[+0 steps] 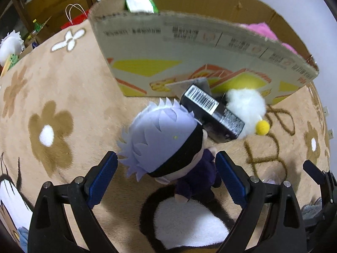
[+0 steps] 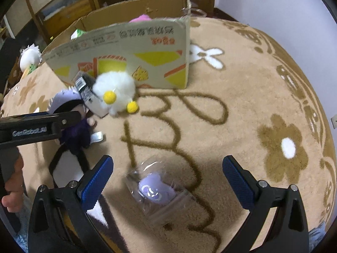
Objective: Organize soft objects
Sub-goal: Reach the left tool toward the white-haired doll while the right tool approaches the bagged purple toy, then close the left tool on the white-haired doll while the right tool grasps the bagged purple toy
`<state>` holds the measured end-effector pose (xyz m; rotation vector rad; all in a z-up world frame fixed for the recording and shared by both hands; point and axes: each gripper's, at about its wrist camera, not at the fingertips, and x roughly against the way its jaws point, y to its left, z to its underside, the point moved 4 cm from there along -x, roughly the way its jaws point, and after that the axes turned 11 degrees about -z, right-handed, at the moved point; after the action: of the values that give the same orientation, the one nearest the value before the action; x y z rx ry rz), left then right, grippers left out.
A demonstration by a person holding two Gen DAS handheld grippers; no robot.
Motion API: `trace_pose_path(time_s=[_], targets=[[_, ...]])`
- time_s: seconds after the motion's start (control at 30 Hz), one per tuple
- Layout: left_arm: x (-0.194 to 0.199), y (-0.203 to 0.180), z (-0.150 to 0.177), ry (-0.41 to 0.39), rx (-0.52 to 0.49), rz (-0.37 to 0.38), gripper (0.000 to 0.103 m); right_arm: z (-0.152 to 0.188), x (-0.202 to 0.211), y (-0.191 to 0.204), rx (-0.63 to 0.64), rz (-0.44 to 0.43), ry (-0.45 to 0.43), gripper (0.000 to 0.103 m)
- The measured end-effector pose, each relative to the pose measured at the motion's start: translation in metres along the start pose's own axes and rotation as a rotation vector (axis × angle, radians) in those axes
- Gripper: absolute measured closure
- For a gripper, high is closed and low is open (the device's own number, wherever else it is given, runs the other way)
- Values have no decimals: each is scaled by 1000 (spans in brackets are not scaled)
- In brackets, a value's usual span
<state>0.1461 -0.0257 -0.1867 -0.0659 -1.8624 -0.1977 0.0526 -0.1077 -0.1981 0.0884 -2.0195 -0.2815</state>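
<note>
Down on the beige flowered rug (image 2: 242, 109), the right gripper (image 2: 167, 179) hangs with its blue pads spread wide over a small purple toy (image 2: 155, 190) sealed in a clear bag, touching neither side of it. Just left of it, the left gripper (image 1: 166, 175) is likewise wide open, its pads flanking a doll (image 1: 166, 145) with spiky pale-lilac hair, a black blindfold and dark purple clothes, lying on the rug; the pads do not press on it. Beyond the doll's head a black tag (image 1: 212, 113) with a barcode rests against a white fluffy plush (image 1: 246, 105) with yellow pom-poms. Further back stands an open cardboard box (image 1: 189, 59), a pink plush (image 1: 263, 31) and something green and white (image 1: 141, 2) showing inside.
</note>
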Motion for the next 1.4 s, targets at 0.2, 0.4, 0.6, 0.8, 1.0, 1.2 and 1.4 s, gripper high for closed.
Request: trace_pose_path(time_s=[0.2,0.4,0.6,0.8,1.0,1.2,1.4], targets=[[-11,-6,2,19,-28,-23,10,10,-13,10,47,22,62,0],[-15,-8,2,27,-20,-9,10,15,-26,9,43,46,112,0],[-25,-13,4,49,-44,-13,10,20,-35,7,31,46,158,0],[-27,-16,3,37,-48,-26,10,23,-38,11,18,47,170,0],[-33,-12,0,49,-44,-21,10,17,-47,5,11,44,174,0],[-37,-3,-11,47,-43,-26,10,15,-54,3,5,42,183,0],[-36,-7,-6,37,-38,-32,10,13,-59,-3,-22,27,186,0]])
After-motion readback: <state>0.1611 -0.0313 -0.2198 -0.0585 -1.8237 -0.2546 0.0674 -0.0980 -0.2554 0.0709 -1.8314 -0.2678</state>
